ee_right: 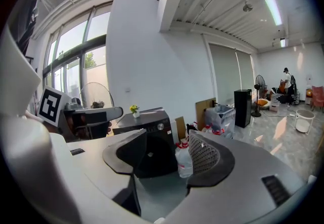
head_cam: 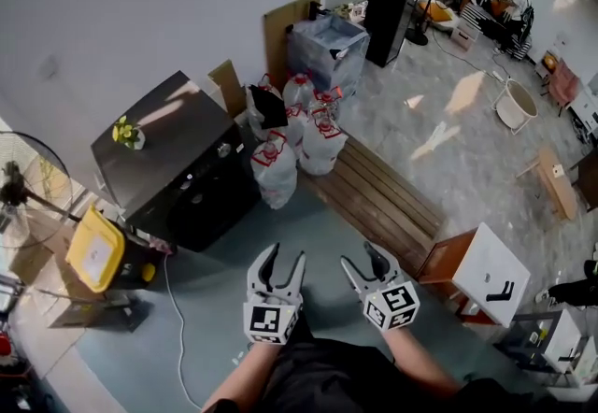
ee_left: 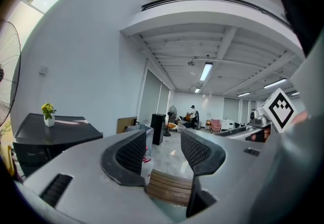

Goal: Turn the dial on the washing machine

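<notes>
A black washing machine (head_cam: pixel 177 168) stands against the white wall at the left, its silver dial (head_cam: pixel 223 149) at the top of the front face. In the right gripper view the washing machine (ee_right: pixel 152 132) shows beyond the jaws, with the dial (ee_right: pixel 160 126) near its top edge. Both grippers hang low in the head view, well short of the machine: the left gripper (head_cam: pixel 281 264) is open and empty, and the right gripper (head_cam: pixel 363 263) is open and empty too. The left gripper view has the machine (ee_left: pixel 45 139) off to the left.
A small vase of yellow flowers (head_cam: pixel 127 133) sits on the machine's top. Tied white bags (head_cam: pixel 297 135) crowd the floor to its right, before a wooden platform (head_cam: pixel 378 201). A yellow bin (head_cam: pixel 93 250) and a fan (head_cam: pixel 23 182) stand at the left. A white-topped stool (head_cam: pixel 486 276) is at the right.
</notes>
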`<state>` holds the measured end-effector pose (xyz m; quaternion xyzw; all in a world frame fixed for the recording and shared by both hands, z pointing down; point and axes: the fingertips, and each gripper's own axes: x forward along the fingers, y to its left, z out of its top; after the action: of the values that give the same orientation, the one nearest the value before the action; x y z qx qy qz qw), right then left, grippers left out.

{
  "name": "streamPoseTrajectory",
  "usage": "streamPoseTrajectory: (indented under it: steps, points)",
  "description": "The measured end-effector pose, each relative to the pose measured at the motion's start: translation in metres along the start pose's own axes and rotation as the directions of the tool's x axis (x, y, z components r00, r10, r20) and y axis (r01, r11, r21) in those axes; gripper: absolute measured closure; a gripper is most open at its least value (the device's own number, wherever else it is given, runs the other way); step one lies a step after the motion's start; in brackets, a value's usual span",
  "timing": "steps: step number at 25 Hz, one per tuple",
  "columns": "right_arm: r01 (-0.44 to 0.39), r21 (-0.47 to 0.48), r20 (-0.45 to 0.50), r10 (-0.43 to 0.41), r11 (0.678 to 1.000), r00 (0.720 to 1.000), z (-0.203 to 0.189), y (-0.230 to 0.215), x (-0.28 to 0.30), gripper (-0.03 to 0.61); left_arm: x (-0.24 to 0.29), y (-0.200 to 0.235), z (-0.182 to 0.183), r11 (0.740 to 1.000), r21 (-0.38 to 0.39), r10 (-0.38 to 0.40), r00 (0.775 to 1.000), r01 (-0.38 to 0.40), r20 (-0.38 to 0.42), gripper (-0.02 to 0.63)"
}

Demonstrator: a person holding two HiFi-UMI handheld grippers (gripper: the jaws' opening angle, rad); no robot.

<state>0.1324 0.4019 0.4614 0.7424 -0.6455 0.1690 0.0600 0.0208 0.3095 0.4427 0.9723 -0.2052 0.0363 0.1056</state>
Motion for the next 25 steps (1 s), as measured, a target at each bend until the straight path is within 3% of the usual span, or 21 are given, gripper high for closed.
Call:
streamPoseTrajectory:
  steps: [7,12,25]
  points:
    - [0.017,-0.015,-0.023,-0.018,1.0,1.0,0.022,0.0,0.056,0.35,0.037,0.051,0.011,0.999,-0.002,-0.033,0.999,0.033,-0.007,0.418]
    - [0.003,-0.015,-0.063,-0.004,1.0,0.998,0.015,0.004,0.086,0.35,0.05,0.082,0.006,1.0,-0.014,-0.028,0.999,0.027,-0.023,0.417]
    - [-0.116,-0.04,-0.097,0.111,0.992,0.989,0.029,0.015,0.143,0.35,0.068,0.134,0.004,0.992,-0.066,0.105,0.994,-0.106,-0.018,0.417]
